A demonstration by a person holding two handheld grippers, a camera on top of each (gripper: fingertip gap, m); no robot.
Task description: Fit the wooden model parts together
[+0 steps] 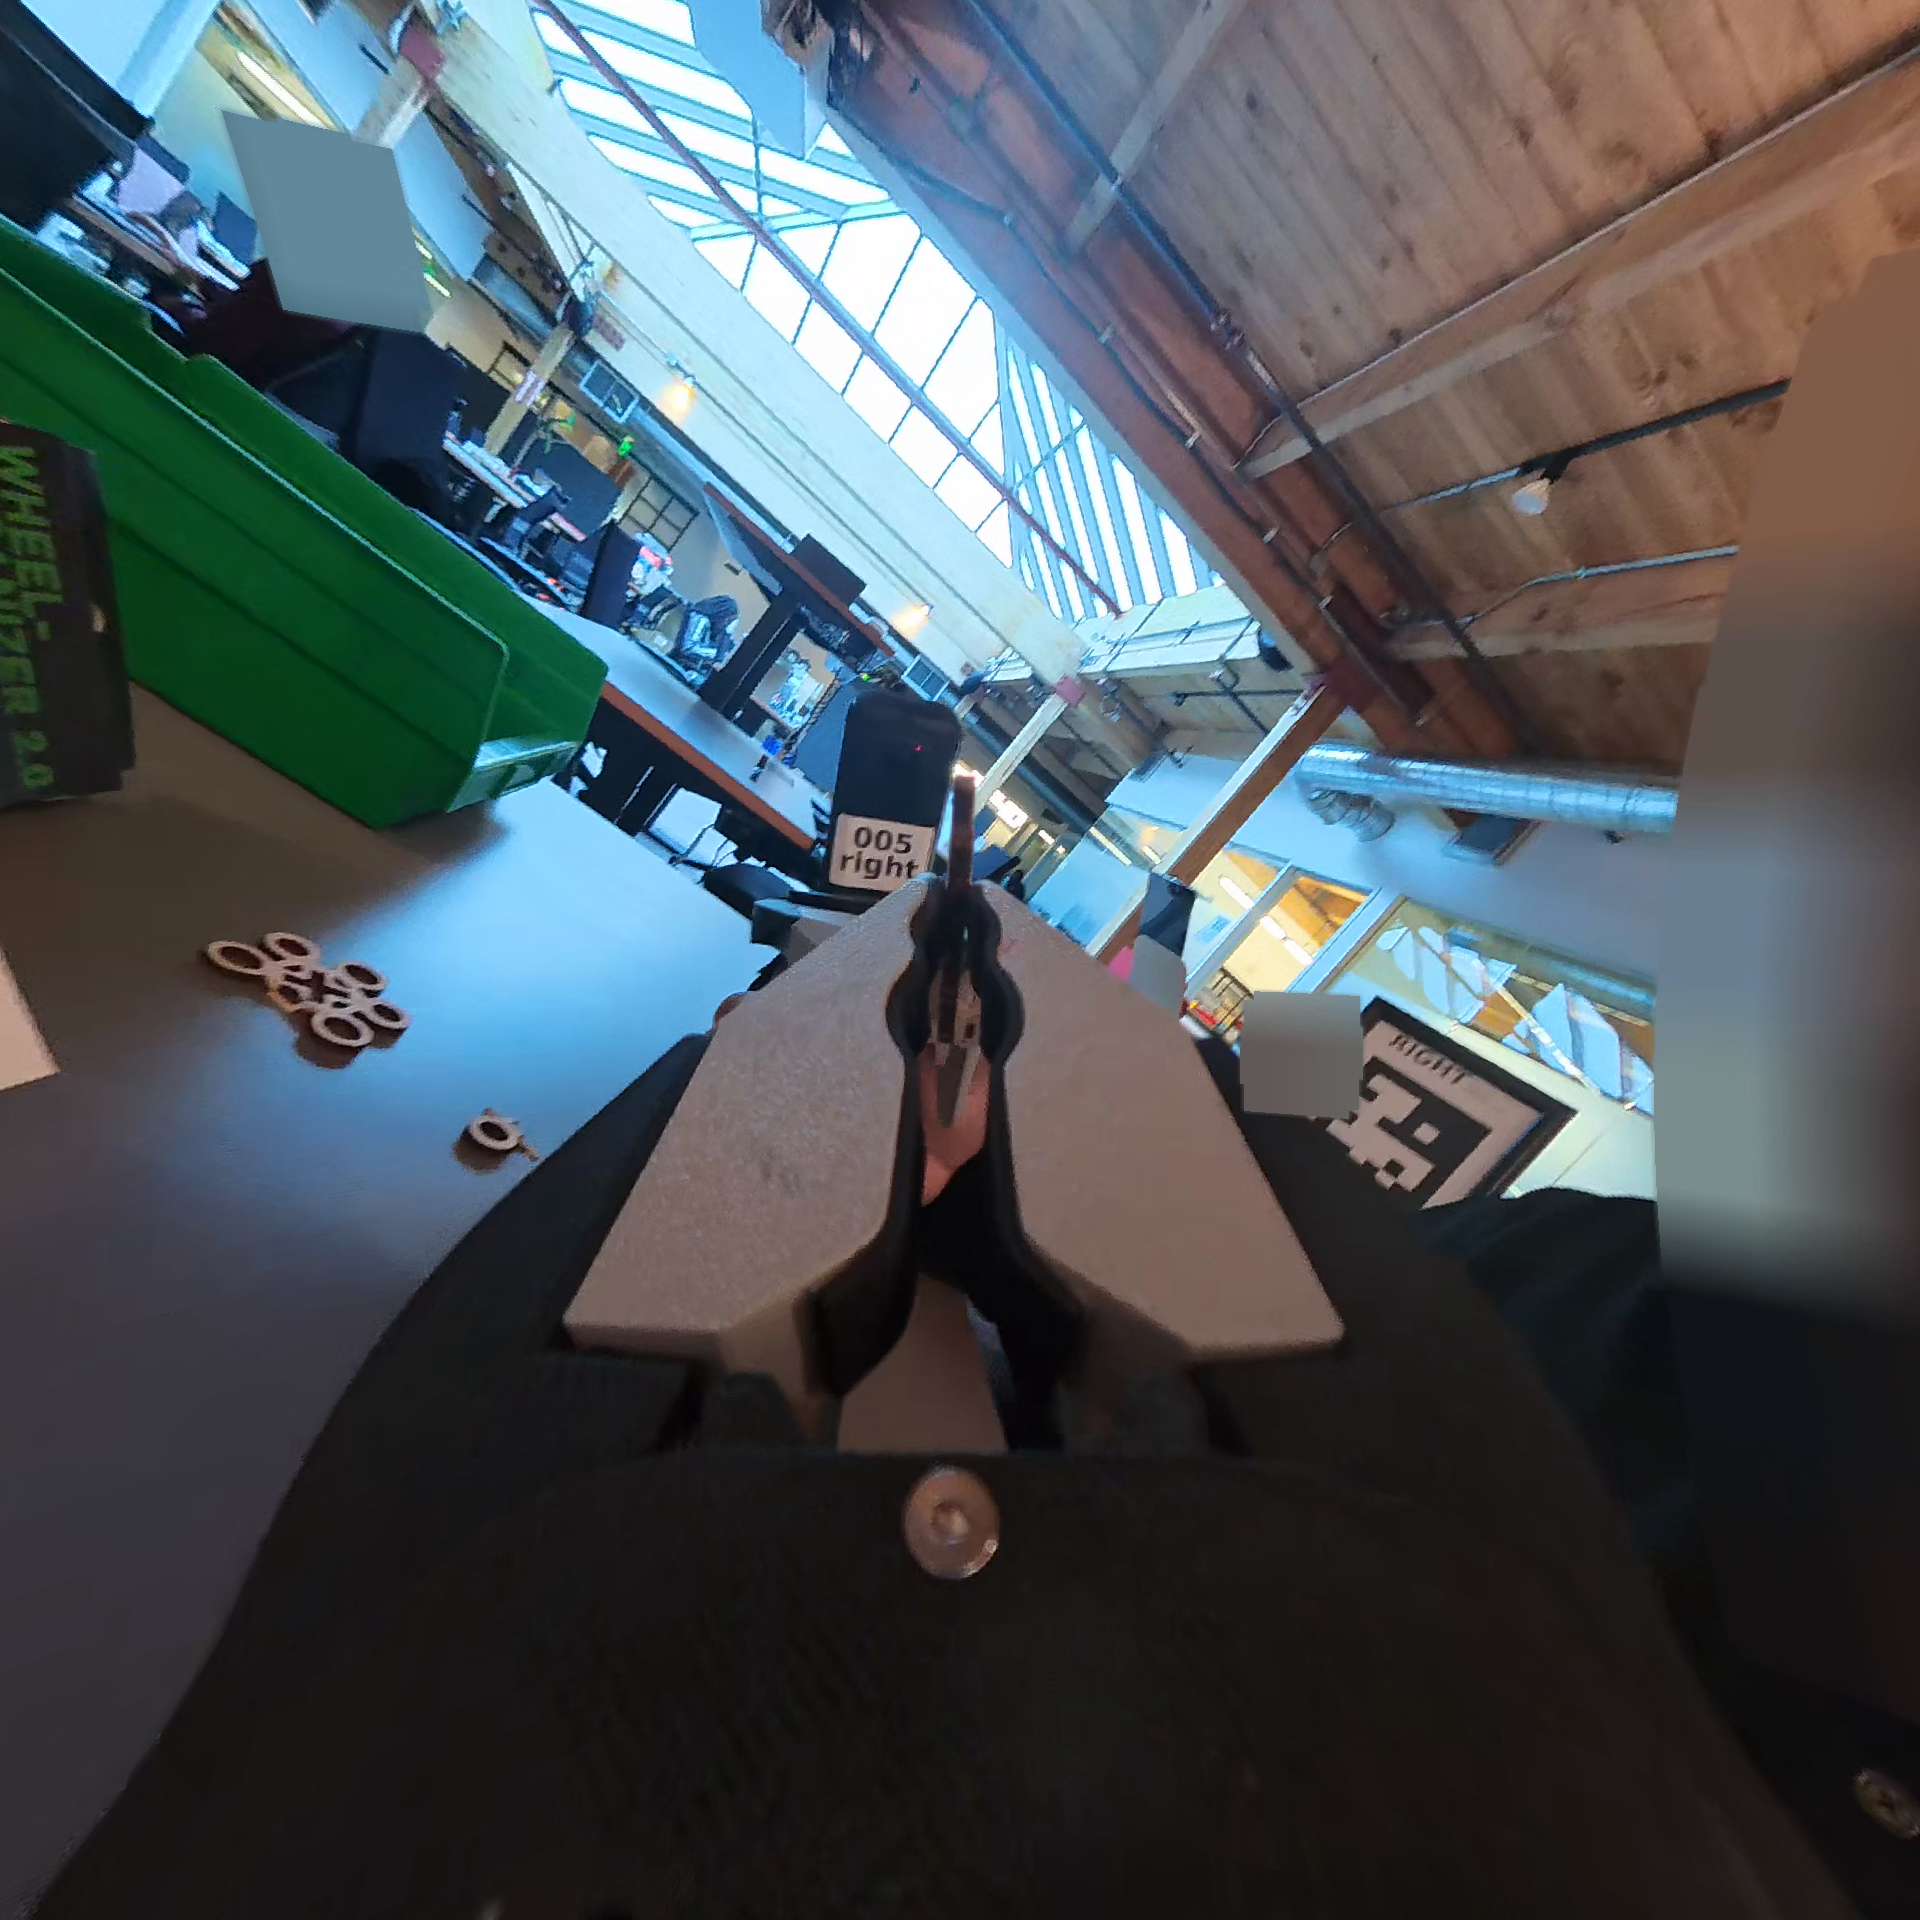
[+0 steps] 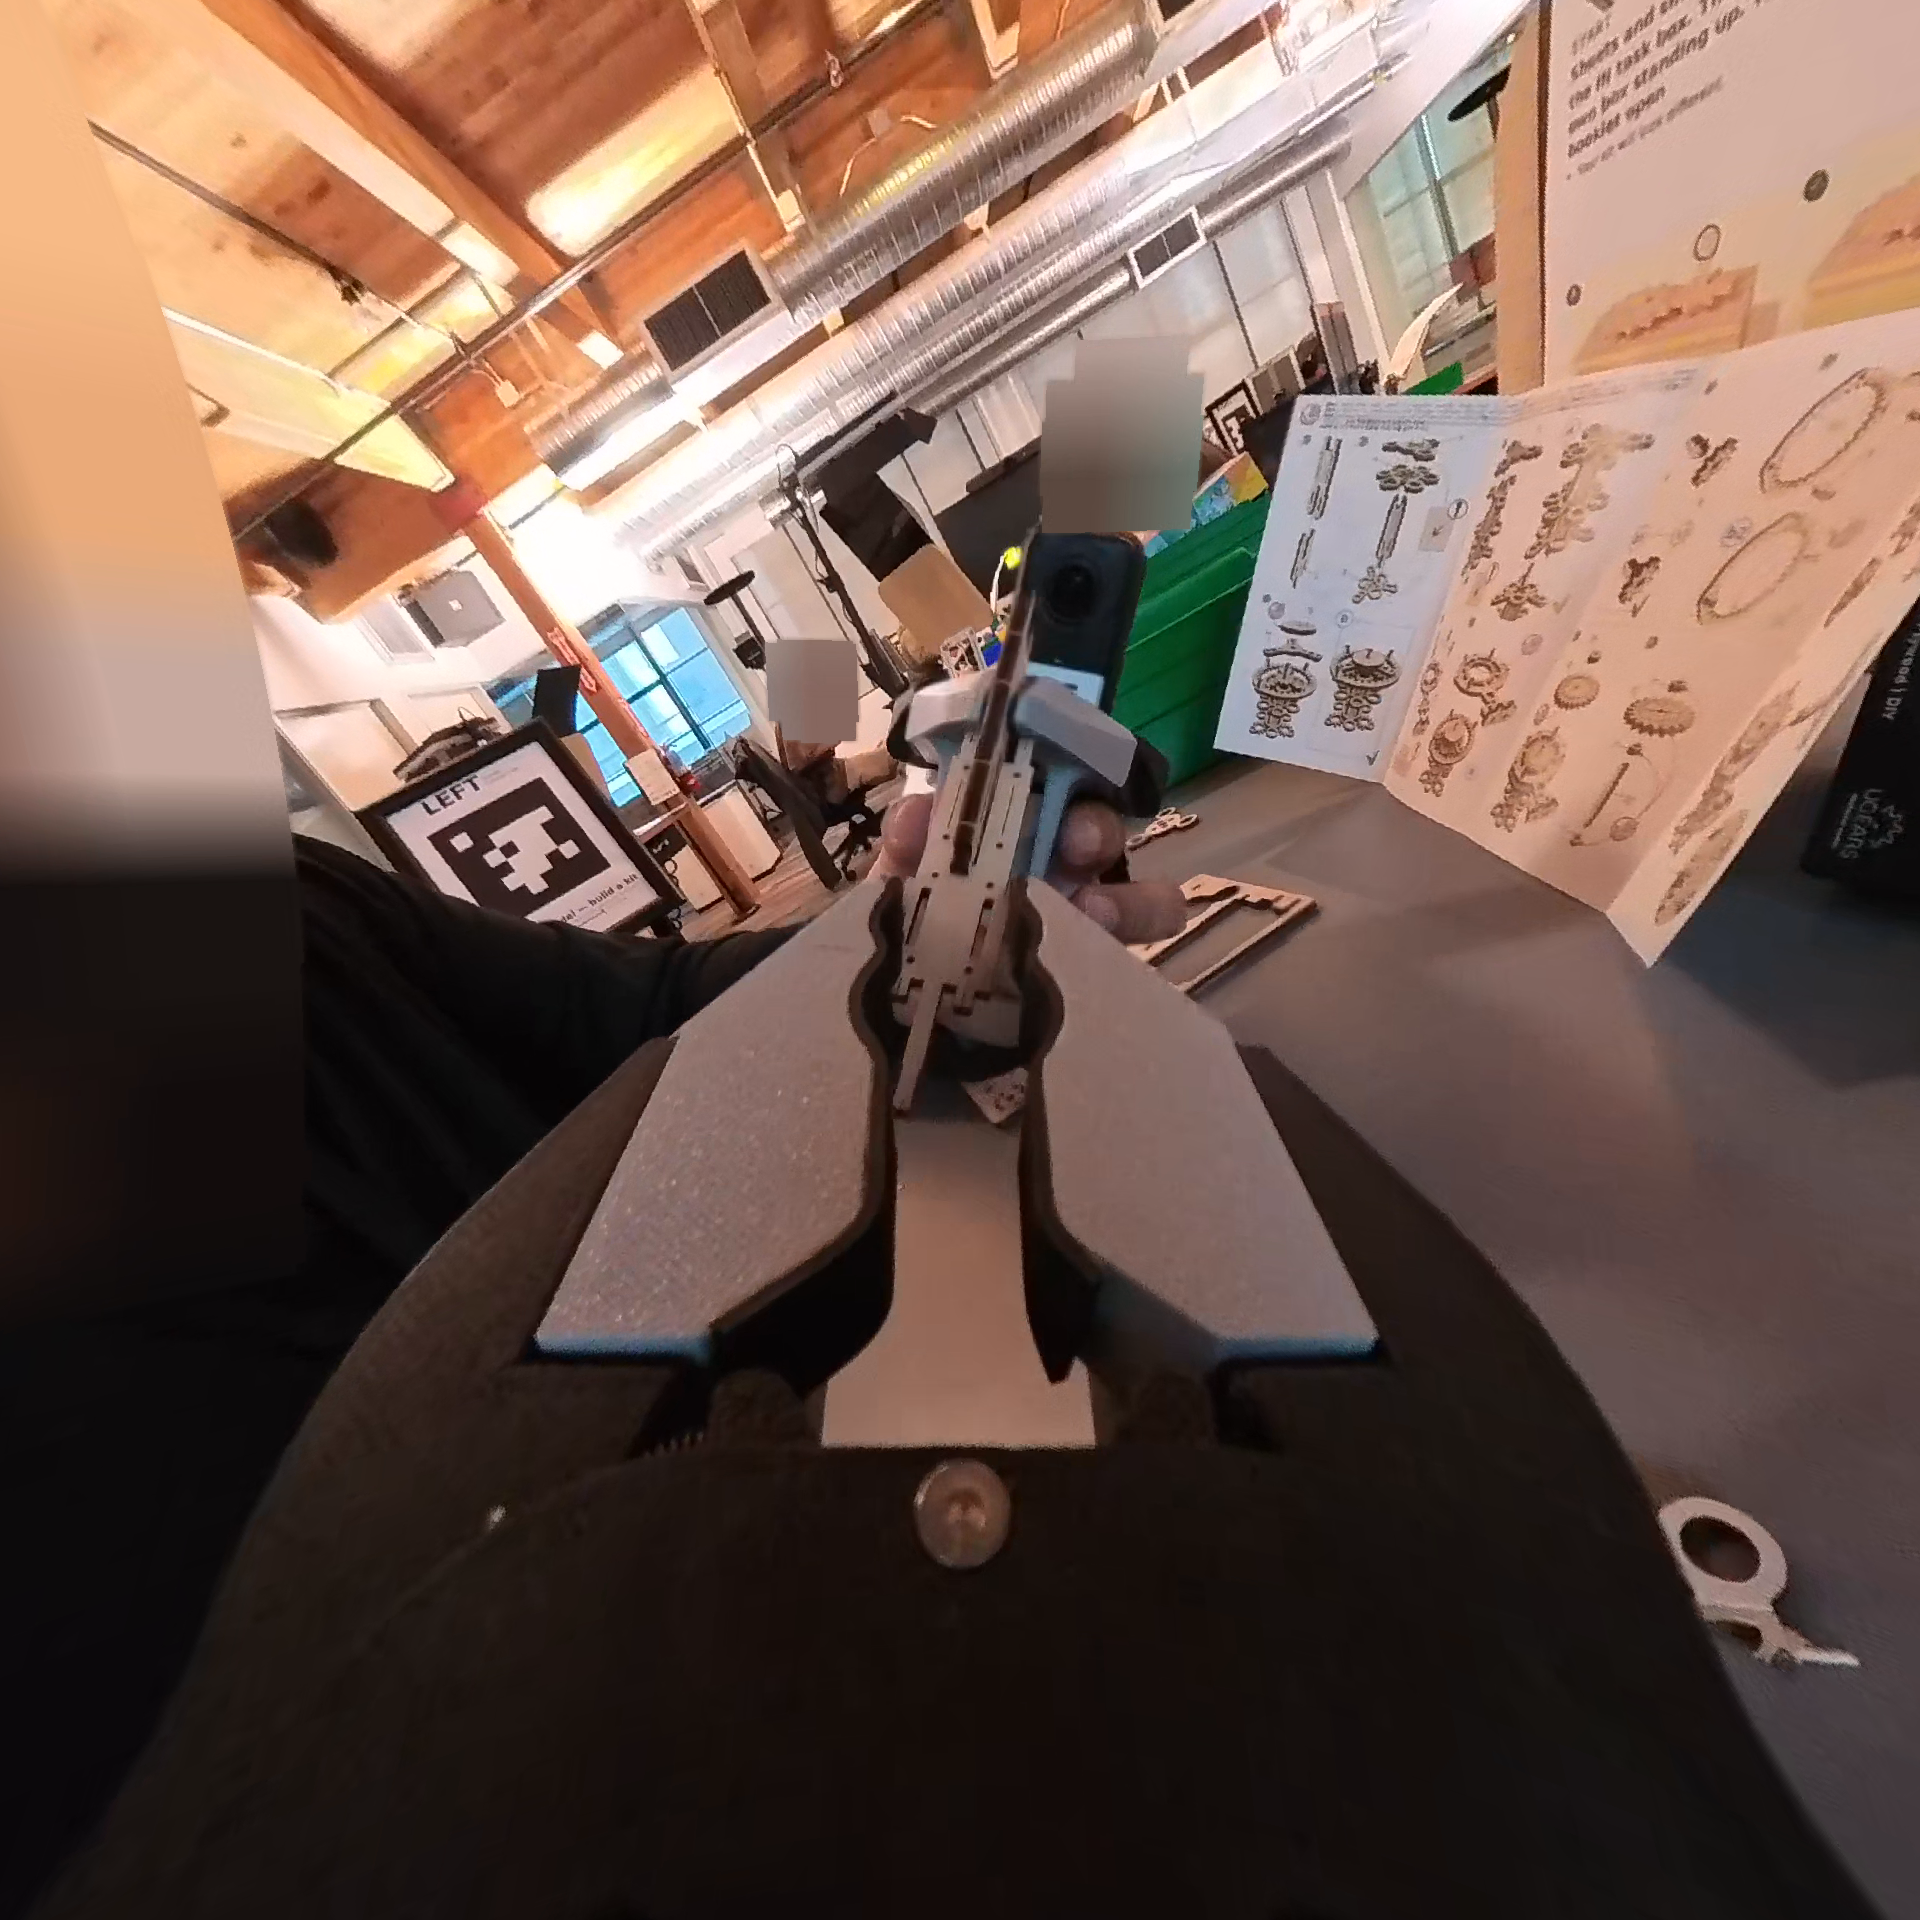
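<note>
My left gripper (image 1: pixel 956 920) is shut on a thin flat wooden piece (image 1: pixel 962 831), seen edge-on and sticking out past the fingertips. My right gripper (image 2: pixel 961 940) is shut on a long slotted wooden assembly (image 2: pixel 961 842) that reaches toward the left gripper (image 2: pixel 1013 722) facing it. The thin piece (image 2: pixel 1016 649) lies along the assembly's far end, between the left gripper's grey fingers. I cannot tell whether the two parts are joined. The right gripper's body (image 1: pixel 894 774) shows just beyond the thin piece. Both are held above the grey table (image 1: pixel 416 1091).
Several wooden rings (image 1: pixel 312 992) and a small toothed piece (image 1: pixel 497 1132) lie on the table at left. A green bin (image 1: pixel 312 623) and black box (image 1: pixel 52 623) stand behind. An open instruction booklet (image 2: pixel 1558 644), a punched wooden sheet (image 2: pixel 1236 925) and a ring piece (image 2: pixel 1725 1569) are at right. The tips of both grippers are at nearly the same place.
</note>
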